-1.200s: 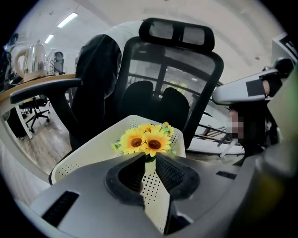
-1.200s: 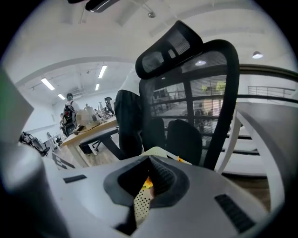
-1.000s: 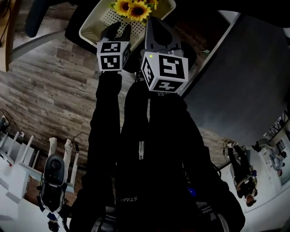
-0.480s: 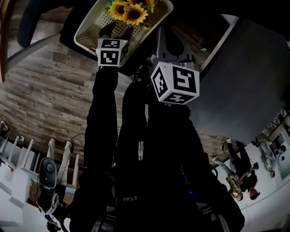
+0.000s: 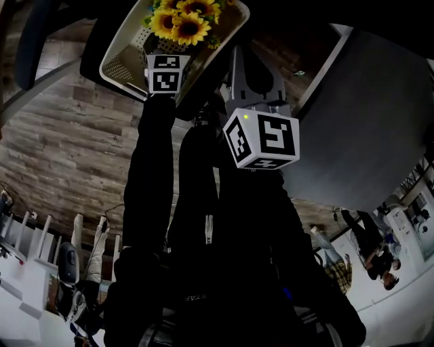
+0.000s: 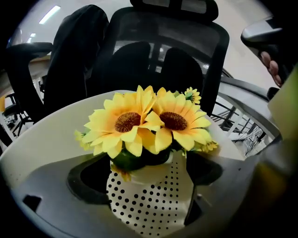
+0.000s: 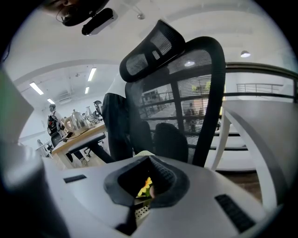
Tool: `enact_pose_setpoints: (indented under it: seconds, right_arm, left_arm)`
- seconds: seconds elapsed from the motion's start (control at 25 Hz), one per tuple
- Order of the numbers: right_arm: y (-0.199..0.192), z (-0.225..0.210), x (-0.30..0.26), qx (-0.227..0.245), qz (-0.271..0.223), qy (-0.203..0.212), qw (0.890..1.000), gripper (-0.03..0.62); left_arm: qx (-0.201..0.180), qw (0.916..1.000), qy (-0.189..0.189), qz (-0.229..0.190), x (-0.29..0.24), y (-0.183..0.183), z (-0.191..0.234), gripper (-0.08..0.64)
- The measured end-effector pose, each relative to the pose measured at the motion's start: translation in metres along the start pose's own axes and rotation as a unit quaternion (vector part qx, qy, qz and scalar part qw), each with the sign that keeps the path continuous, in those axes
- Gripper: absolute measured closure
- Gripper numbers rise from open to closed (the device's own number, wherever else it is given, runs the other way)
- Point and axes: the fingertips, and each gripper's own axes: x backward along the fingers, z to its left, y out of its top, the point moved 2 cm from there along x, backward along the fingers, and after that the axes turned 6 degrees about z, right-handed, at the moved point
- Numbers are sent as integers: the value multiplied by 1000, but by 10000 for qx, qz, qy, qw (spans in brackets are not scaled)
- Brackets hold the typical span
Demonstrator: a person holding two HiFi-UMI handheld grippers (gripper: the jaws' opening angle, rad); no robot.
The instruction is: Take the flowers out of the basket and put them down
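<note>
Yellow sunflowers (image 5: 178,20) stand in a small white pot (image 6: 150,175) inside a cream perforated basket (image 5: 122,64). In the left gripper view the sunflowers (image 6: 149,123) fill the middle. My left gripper (image 6: 146,169) is inside the basket (image 6: 153,207), just in front of the pot. Its jaws have just been opening and stand wide, one on each side of the pot without pressing it. In the head view the left gripper (image 5: 169,49) sits just below the blooms. My right gripper (image 5: 237,51) is at the basket's right rim. The right gripper (image 7: 148,181) looks shut, with a strip of perforated wall in its slit.
The basket rests on a black office chair whose mesh backrest (image 6: 158,51) rises behind it. A hand (image 6: 271,65) holds the right gripper at the upper right. A grey table (image 5: 366,122) lies to the right, wooden floor (image 5: 68,149) to the left. A desk with kettles (image 7: 77,123) stands further off.
In the head view the left gripper has moved up the picture into the basket, close under the blooms. The basket and flowers have shifted left. The right gripper's cube has shifted right and lower.
</note>
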Motion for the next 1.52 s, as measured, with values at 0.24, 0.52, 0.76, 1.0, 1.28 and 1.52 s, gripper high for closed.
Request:
enact_pose_setpoints:
  seconds: [0.24, 0.52, 0.76, 1.0, 1.28, 1.52]
  right_arm:
    - [5, -5, 0, -25, -106, 56, 9999, 579]
    - [7, -5, -8, -26, -48, 22, 10000, 579]
    - [4, -5, -8, -17, -56, 63, 10000, 579]
    - [0, 2, -5, 90, -105, 166, 9998, 578]
    - [-1, 6, -4, 97, -220, 292, 9993, 578]
    - [7, 5, -2, 133, -289, 455, 9985, 578]
  left_arm:
    - [-106, 9993, 100, -352, -22, 14, 0, 24]
    - [-345, 9985, 104, -414, -37, 23, 0, 23]
    - [-457, 9981, 67, -408, -53, 24, 2, 23]
    - [-367, 9980, -5, -519, -64, 26, 2, 25]
    - [-392, 9957, -23, -843, -65, 27, 3, 40]
    - [-468, 9933, 44, -1053, -50, 36, -1, 43]
